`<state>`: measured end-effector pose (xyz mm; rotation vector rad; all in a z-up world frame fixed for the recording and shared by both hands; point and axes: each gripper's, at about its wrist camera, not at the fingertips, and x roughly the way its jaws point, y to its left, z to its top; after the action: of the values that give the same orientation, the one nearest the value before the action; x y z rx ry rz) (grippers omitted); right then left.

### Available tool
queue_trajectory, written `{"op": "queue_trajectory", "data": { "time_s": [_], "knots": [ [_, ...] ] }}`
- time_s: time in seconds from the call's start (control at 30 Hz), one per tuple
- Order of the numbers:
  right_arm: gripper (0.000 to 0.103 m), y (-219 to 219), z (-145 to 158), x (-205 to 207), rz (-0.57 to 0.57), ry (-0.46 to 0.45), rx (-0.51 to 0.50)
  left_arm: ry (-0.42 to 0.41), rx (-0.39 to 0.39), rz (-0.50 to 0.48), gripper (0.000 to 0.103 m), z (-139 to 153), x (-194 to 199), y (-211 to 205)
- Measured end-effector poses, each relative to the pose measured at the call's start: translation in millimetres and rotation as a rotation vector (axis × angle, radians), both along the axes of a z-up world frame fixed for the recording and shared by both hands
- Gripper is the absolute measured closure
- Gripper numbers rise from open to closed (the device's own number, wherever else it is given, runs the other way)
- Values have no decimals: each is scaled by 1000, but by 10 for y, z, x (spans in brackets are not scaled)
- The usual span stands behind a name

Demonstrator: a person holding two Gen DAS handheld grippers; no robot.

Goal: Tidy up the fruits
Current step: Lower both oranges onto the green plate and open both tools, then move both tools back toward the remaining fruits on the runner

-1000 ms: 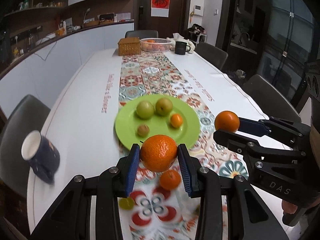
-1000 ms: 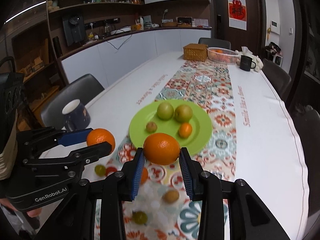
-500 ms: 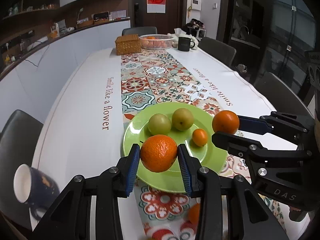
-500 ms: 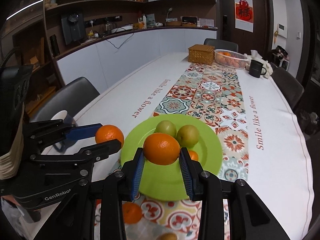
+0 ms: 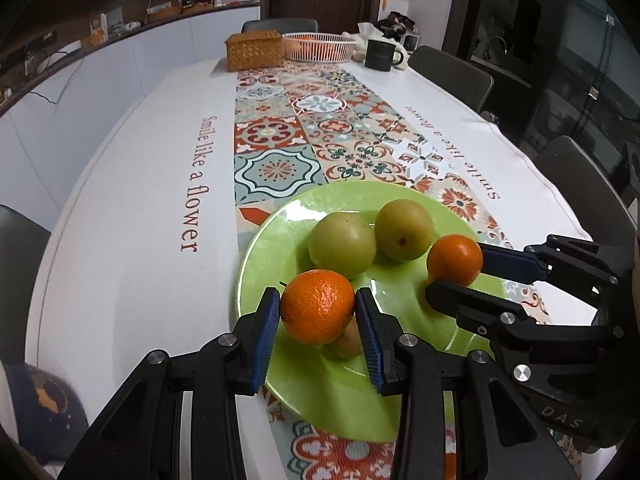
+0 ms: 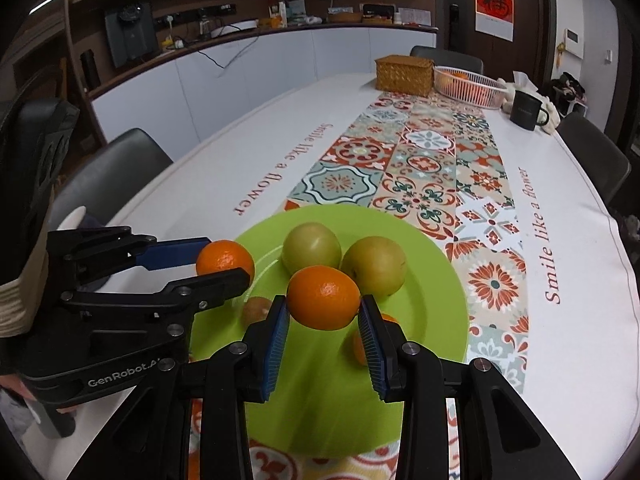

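Observation:
My left gripper [image 5: 317, 314] is shut on an orange [image 5: 317, 306] and holds it over the near left part of the green plate [image 5: 272, 236]. My right gripper [image 6: 323, 312] is shut on another orange [image 6: 323, 297] over the plate [image 6: 436, 320]. Each gripper's orange shows in the other view: the right one [image 5: 455, 260], the left one [image 6: 225, 261]. Two green-yellow round fruits [image 5: 343, 245] [image 5: 404, 229] lie on the plate. A small brown fruit [image 6: 256, 309] and a small orange [image 6: 360, 346] lie there too, partly hidden.
A dark blue mug [image 5: 44, 408] stands near the table's left front edge. At the far end stand a wicker box [image 5: 254, 50], a white basket with oranges [image 5: 319, 46] and a black mug [image 5: 380, 55]. Grey chairs surround the table. More fruit lies below the plate, mostly hidden.
Both grippers have moved forward with their oranges, from above the loose fruit near the table's front edge to over the green plate. The plate now fills the near view.

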<state>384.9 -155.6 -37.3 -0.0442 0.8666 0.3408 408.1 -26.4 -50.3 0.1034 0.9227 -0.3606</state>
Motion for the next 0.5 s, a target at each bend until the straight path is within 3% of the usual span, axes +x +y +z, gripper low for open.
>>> {"op": "queue_trajectory", "data": {
  "time_s": [0.17, 0.23, 0.5],
  "knots": [
    [66, -19, -62, 35, -8, 4, -4, 10, 16, -6, 62, -73, 44, -38],
    [60, -25, -58, 28, -18, 5, -6, 3, 17, 10, 52, -58, 20, -23],
    [56, -147, 109, -217, -87, -46, -7, -62, 52, 63, 44, 196, -345, 99]
  ]
}}
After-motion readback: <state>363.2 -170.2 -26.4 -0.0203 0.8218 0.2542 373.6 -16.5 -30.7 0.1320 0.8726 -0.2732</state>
